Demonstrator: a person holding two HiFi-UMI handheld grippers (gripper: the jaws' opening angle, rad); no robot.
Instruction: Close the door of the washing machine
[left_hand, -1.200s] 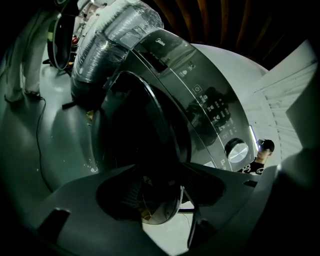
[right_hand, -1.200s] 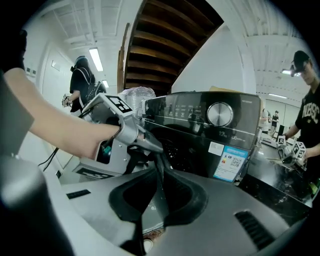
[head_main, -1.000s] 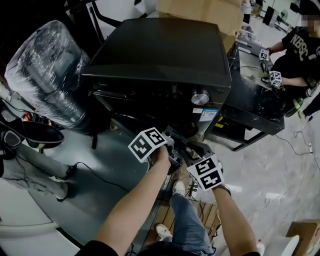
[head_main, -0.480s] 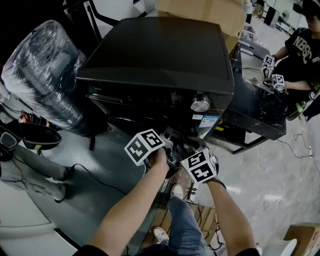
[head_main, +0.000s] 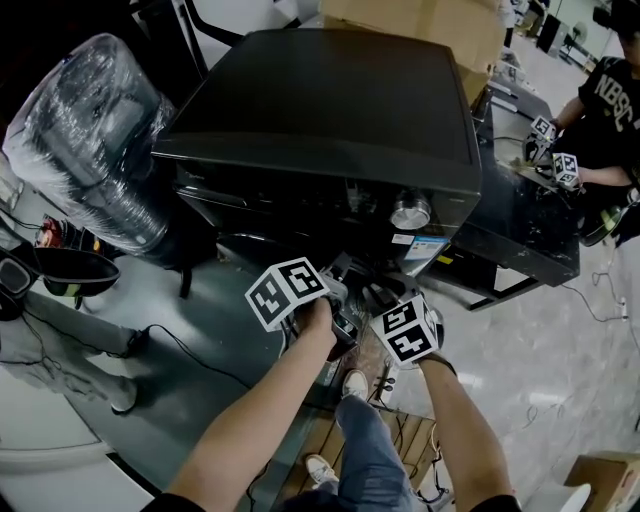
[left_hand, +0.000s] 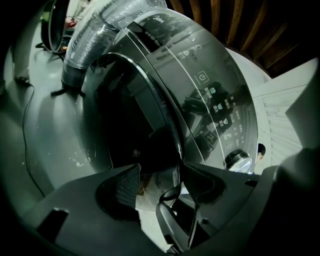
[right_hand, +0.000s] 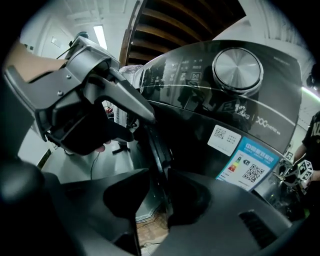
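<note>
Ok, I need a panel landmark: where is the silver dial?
Head view: the silver dial sits on the washing machine, at the right end of its front panel, just above the blue label.

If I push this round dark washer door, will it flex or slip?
The round dark glass washer door looks rigid and thick-rimmed, so it probably won't flex. Standing ajar, it should swing shut rather than slide. Its glossy face may be slippery.

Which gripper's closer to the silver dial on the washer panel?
Right. The right gripper sits just below the silver dial, its jaws closing with the door edge between them; the left gripper is further off, down to the dial's left.
</note>
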